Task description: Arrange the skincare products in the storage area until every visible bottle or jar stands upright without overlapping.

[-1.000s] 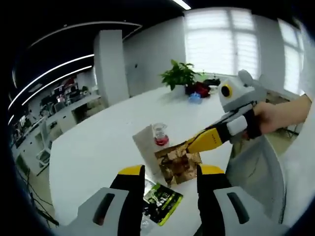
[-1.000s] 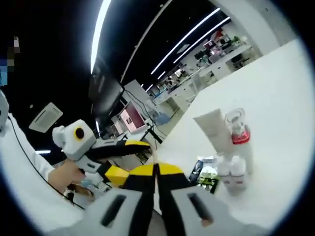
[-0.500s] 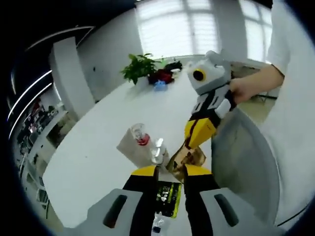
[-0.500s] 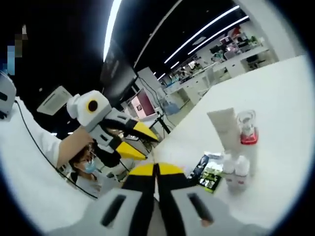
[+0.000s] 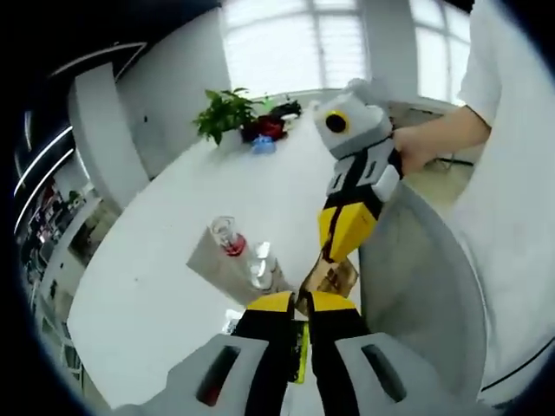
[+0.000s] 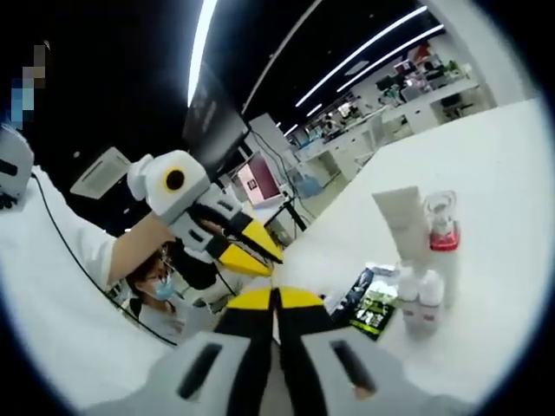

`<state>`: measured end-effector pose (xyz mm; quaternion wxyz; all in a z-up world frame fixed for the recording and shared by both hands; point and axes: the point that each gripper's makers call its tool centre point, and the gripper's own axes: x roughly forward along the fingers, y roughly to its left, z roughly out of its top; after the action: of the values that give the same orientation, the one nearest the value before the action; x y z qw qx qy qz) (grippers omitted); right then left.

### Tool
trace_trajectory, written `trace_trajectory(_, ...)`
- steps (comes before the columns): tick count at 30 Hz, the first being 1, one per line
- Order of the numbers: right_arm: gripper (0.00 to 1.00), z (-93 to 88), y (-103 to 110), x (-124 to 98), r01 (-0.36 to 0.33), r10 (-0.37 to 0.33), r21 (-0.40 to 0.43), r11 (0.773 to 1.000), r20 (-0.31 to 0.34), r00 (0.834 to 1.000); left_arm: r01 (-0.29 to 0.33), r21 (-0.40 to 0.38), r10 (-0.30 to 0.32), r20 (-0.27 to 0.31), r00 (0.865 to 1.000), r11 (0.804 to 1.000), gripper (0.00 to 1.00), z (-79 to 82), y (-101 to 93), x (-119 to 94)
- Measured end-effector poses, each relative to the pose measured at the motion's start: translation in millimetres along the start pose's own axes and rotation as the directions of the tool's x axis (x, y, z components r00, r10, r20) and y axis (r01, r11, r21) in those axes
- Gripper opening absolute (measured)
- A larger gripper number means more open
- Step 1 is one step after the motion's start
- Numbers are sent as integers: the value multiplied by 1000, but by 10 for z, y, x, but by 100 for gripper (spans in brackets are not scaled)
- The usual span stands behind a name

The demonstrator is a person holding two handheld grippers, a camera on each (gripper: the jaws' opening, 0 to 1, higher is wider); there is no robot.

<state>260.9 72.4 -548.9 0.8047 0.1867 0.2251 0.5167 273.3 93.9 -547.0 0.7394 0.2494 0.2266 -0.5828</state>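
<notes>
Left gripper view
Own gripper: we see the left gripper (image 5: pixel 293 303) at the bottom, its yellow-tipped jaws almost pressed together, nothing between them.
Other gripper: the right gripper (image 5: pixel 340 244) comes in from the right, held by a hand (image 5: pixel 414 149); its yellow jaws point down, drawn together, the tips just over a crinkled brown packet (image 5: pixel 331 277).
Products: on the white table (image 5: pixel 156 286) a clear bottle with a red collar (image 5: pixel 227 238) stands upright, touching a white tube (image 5: pixel 218 269); a small clear-capped bottle (image 5: pixel 261 269) stands just beside them.
Sachet: a dark green sachet (image 5: pixel 300 360) lies flat behind our own jaws, mostly hidden.
Far end: a potted plant (image 5: pixel 224 113) stands well apart.

Right gripper view
Own gripper: the right gripper (image 6: pixel 276 299) shows its jaws pressed together, empty.
Other gripper: the left gripper (image 6: pixel 260 251) enters from the left, jaws close together.
Products: red-collared bottle (image 6: pixel 442 243) and white tube (image 6: pixel 402 221) upright and touching; two small white bottles (image 6: pixel 418 299) upright in front.
Sachet: green sachet (image 6: pixel 371 305) flat beside them.
Table: white table (image 6: pixel 503 191).
</notes>
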Motion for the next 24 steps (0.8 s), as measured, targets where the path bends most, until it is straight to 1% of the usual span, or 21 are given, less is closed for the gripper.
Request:
trace_trajectory(2, 1, 4, -5, -8, 2, -2, -5, 1000, 1, 1000, 25, -37, -25, -3, 1000, 999, 0, -22, -38, -5)
trace_trajectory(3, 1, 13, -6, -11, 1, -1, 1, 1000, 4, 1000, 17, -59, -17, 13, 1000, 998, 0, -9, -22, -6)
trace_trajectory(5, 1, 28, -8, -13, 4, -4, 2, 1000, 9, 1000, 27, -89, -25, 19, 999, 996, 0, -23, -32, -14)
trace_trajectory(7, 4, 44, -51, -14, 25, -25, -20, 999, 15, 1000, 31, -132, -26, 39, 999, 991, 0, -26, -33, -22)
trace_trajectory(8, 6, 50, -84, -19, 40, -39, -32, 999, 17, 999, 38, -171, -27, 62, 998, 985, 0, -17, -43, -30)
trace_trajectory(9, 9, 53, -109, -26, 51, -50, -36, 998, 18, 999, 35, -194, -20, 80, 997, 980, 0, -5, -33, -40)
trace_trajectory(10, 16, 61, -127, -33, 61, -61, -33, 998, 22, 998, 31, -239, -4, 113, 994, 971, 0, 14, -11, -66)
trace_trajectory(12, 25, 92, -179, -56, 84, -83, -21, 996, 47, 995, 29, -304, 22, 161, 987, 952, 0, 35, 29, -112)
trace_trajectory(13, 27, 108, -192, -75, 86, -86, -6, 996, 61, 994, 24, -351, 48, 194, 980, 936, 0, 39, 70, -149)
trace_trajectory(14, 26, 121, -198, -87, 86, -86, 3, 996, 73, 994, 28, -412, 73, 227, 971, 911, 0, 41, 103, -188)
trace_trajectory(15, 23, 150, -194, -98, 83, -83, 13, 996, 95, 992, 30, -429, 81, 240, 967, 903, 0, 46, 111, -200)
trace_trajectory(16, 21, 190, -190, -111, 79, -82, 32, 996, 124, 989, 41, -475, 105, 277, 955, 879, 0, 55, 133, -241)
trace_trajectory(17, 19, 209, -183, -117, 73, -78, 42, 996, 138, 987, 50, -504, 121, 300, 946, 862, 0, 58, 144, -268)
trace_trajectory(18, 19, 230, -189, -123, 76, -83, 53, 996, 151, 985, 58, -543, 146, 325, 934, 838, 0, 46, 163, -304)
trace_trajectory(20, 20, 253, -182, -109, 82, -90, 55, 995, 161, 983, 75, -589, 173, 353, 919, 805, 0, 21, 173, -347)
trace_trajectory(21, 19, 268, -183, -103, 83, -91, 56, 995, 168, 982, 91, -622, 198, 379, 904, 777, 0, 16, 180, -382)
trace_trajectory(22, 17, 288, -188, -92, 78, -88, 62, 995, 176, 980, 105, -642, 215, 400, 891, 760, 0, 20, 182, -410)
trace_trajectory(23, 15, 322, -183, -67, 66, -78, 73, 995, 187, 979, 128, -669, 240, 429, 871, 732, 0, 22, 185, -449)
trace_trajectory(24, 15, 339, -181, -48, 60, -74, 76, 995, 191, 979, 141, -687, 260, 446, 856, 713, 0, 16, 192, -474)
